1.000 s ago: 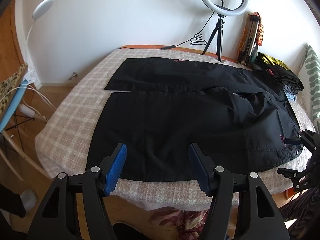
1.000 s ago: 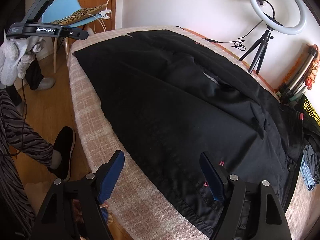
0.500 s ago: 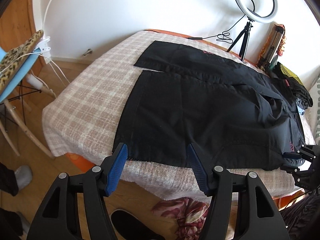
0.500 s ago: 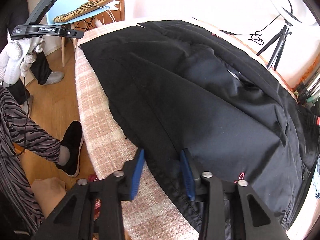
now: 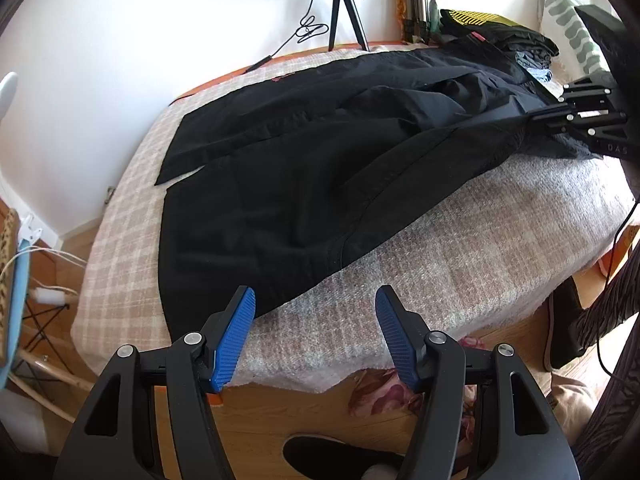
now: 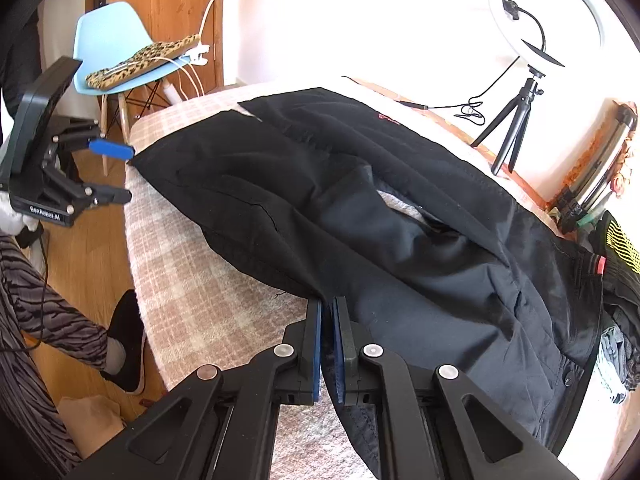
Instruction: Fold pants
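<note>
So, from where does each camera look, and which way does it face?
Left wrist view: sits on the left tool, open, looking down over the near bed edge at the black pants; a striped sleeve shows right.
Right wrist view: sits on the right tool, shut on the pants' edge, facing along the bed; a foot shows left.
Shared: pants, bed, tripod, and each view shows the other tool.

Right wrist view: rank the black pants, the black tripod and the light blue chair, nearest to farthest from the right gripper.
1. Black pants: clamped in the right gripper, whose jaws have just been closing.
2. Black tripod: upper right, behind the bed.
3. Light blue chair: far upper left, on the floor.
</note>
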Available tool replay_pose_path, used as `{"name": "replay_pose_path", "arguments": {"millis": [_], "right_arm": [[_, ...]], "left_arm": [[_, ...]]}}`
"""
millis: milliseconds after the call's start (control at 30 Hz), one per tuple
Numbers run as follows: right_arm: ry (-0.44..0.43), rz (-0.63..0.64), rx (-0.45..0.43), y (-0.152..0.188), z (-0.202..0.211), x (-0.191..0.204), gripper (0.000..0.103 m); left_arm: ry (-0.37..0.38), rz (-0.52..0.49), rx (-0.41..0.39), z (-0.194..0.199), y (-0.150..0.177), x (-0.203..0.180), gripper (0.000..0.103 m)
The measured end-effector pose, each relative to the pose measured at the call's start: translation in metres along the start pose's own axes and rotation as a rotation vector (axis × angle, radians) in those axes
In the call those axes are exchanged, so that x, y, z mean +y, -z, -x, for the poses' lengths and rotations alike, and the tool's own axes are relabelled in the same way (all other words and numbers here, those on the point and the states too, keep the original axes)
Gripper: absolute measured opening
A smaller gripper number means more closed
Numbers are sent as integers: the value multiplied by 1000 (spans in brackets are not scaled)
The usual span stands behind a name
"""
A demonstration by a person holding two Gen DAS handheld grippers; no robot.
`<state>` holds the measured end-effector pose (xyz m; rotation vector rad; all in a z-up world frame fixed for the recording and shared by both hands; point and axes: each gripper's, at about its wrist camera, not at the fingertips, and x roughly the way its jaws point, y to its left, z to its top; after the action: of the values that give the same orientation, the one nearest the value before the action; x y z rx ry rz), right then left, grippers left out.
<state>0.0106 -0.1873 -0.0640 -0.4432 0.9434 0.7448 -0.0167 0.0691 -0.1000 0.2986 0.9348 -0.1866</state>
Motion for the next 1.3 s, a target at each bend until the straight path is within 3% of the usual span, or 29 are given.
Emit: {"name": "replay_pose_path", "arguments": {"millis": [133,167,200,233,267,333,500,667,867,1033,1300], "right_arm": [[0,-16,-15,-3,3,-3,3],[-1,-16,-16,-3,4,-2,3],[-2,-14,-16,-2,4,-2,2],[-1,-10,-17,-1,5,0,2],[4,-6,-19,1,5,1,2],[15,2,-26,3,8,4,2],[88,5,-94,2,25,11,1],[185,5,-219,-13,65,11,0],[257,52,-242,-63,85,-19,0],[316,84,-196,-112,60,-70,0],[348,94,-62,-169,-38,-147,0]], "left_arm": [[-65,-11,17,-18,-5,2,62],[-76,-10,17,-21,-6,4,58],[-81,-3,18,-25,-6,7,50],[-74,14,23,-28,-7,11,31],[-66,41,27,-30,-9,16,18],[-41,99,12,-32,-12,25,9],[-15,205,-92,-13,-28,35,4],[-28,221,-216,16,-51,41,3],[-60,211,-312,36,-101,53,3],[-83,165,-300,7,-151,61,3],[-162,91,-217,-78,-225,83,3]]}}
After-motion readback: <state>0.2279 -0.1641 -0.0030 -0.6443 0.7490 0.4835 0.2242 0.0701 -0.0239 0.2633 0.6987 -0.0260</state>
